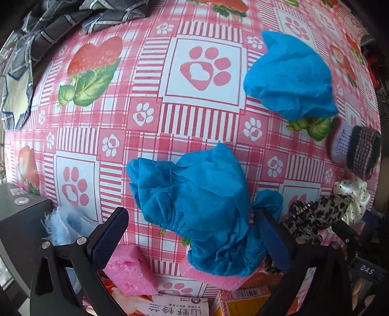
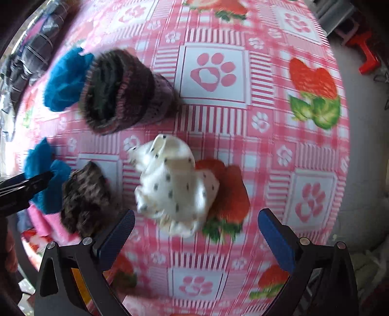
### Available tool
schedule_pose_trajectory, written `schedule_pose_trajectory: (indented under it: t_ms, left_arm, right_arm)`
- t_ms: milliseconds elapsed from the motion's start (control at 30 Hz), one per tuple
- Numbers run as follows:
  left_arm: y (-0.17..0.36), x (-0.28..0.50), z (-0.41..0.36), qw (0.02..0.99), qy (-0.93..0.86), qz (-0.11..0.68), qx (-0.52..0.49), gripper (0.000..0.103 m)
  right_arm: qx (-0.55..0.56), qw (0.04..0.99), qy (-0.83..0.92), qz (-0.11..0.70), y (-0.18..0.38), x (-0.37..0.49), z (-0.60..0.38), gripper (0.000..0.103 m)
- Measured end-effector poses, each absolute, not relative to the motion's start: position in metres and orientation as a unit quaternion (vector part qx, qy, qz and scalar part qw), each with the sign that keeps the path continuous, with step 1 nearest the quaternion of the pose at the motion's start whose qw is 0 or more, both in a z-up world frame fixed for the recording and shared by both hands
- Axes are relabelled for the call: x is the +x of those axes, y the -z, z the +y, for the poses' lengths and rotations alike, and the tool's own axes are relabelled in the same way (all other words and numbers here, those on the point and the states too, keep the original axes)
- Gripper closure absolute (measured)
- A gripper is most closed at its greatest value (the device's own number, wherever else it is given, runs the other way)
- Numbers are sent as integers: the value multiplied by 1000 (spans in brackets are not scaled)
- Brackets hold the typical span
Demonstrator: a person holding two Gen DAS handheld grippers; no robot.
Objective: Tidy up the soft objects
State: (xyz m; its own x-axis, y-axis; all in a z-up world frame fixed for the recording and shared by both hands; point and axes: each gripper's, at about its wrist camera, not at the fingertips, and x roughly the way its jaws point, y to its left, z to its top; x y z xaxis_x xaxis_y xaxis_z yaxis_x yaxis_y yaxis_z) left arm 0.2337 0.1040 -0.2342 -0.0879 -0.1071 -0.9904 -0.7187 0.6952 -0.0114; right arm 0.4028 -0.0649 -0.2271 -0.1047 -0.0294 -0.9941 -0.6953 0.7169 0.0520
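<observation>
In the left wrist view my left gripper (image 1: 194, 238) is open around a crumpled blue cloth (image 1: 197, 206) that lies partly on a pink sponge (image 1: 214, 277); its right finger touches the cloth. A second blue cloth (image 1: 289, 75) lies further back on the right. In the right wrist view my right gripper (image 2: 197, 233) is open, just short of a white polka-dot scrunchie (image 2: 175, 184). A leopard-print scrunchie (image 2: 83, 197) lies to its left and a dark knitted cuff (image 2: 121, 92) behind. The left gripper's finger (image 2: 29, 182) shows at the left edge against the blue cloth (image 2: 46, 184).
The pink checked tablecloth (image 1: 204, 116) covers the table. Dark plaid fabric (image 1: 60, 21) lies at the back left. Another pink sponge (image 1: 128, 269), light blue fluff (image 1: 65, 223) and printed boxes (image 1: 180, 306) sit at the near edge. A red stool (image 2: 364, 53) stands beyond the table.
</observation>
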Motion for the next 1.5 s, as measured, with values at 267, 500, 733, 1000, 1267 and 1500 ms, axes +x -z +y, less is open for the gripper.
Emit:
schedule_pose_trajectory:
  t_ms: [267,500,733,1000,1267,1500]
  left_arm:
    - [257,233,115,595,-257,697,-306,0]
    - [257,232,111,594,-258,698,-305,0]
    - [250,251,118,588,-255,706,-299,12]
    - [227,265,108,617,-246,700,-263,78]
    - [174,256,115,663,-280,648,-249,78]
    - [134,228,104,678,-283,630,-251,78]
  right_arm:
    - [-289,611,-272,685,245,397,-53,1]
    - [-282,605,-265,696,247,402,-51,0]
    - [-290,608,-272,687,246,405,-37,12]
    - [-272,615,-291,680,226,402,-40,75]
    - [-219,632,-302,680,188,411,-63,75]
    - [-189,637,-316,677,153,403,-83,75]
